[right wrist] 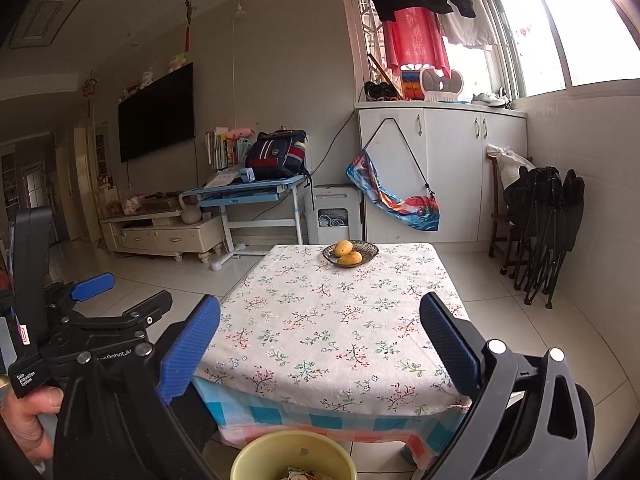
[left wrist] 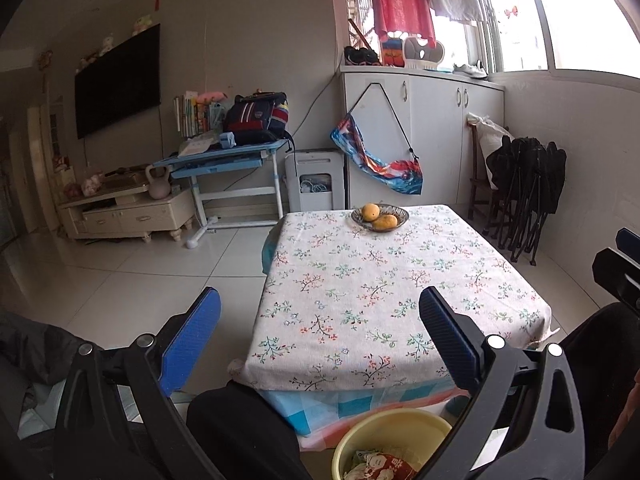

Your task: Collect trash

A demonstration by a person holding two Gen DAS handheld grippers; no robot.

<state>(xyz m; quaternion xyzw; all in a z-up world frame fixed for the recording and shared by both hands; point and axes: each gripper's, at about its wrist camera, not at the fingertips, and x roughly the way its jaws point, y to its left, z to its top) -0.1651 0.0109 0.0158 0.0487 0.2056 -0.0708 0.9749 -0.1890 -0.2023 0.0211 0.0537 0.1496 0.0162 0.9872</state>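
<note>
1. Left wrist view: looks from the near end of the table (left wrist: 400, 300), level and forward along its length toward the cabinet (left wrist: 420, 136).
2. Right wrist view: same heading, set slightly right and higher, close to the table (right wrist: 340, 320) edge.
3. Shared: the fruit bowl (left wrist: 380, 218) (right wrist: 351, 254), television (left wrist: 118, 80) (right wrist: 156, 112), and yellow bin (left wrist: 394, 442) (right wrist: 294, 456) below.

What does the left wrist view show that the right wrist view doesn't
Only the left wrist view shows the red wrapper lying in the bin, and just the tip of the right gripper at its right edge.

Only the right wrist view shows the whole left gripper from the side, with the hand holding it, and a doorway at far left.

Both show the floral table, the fruit bowl, the yellow bin below the near edge, the TV and the blue desk. Both grippers are open and empty.
</note>
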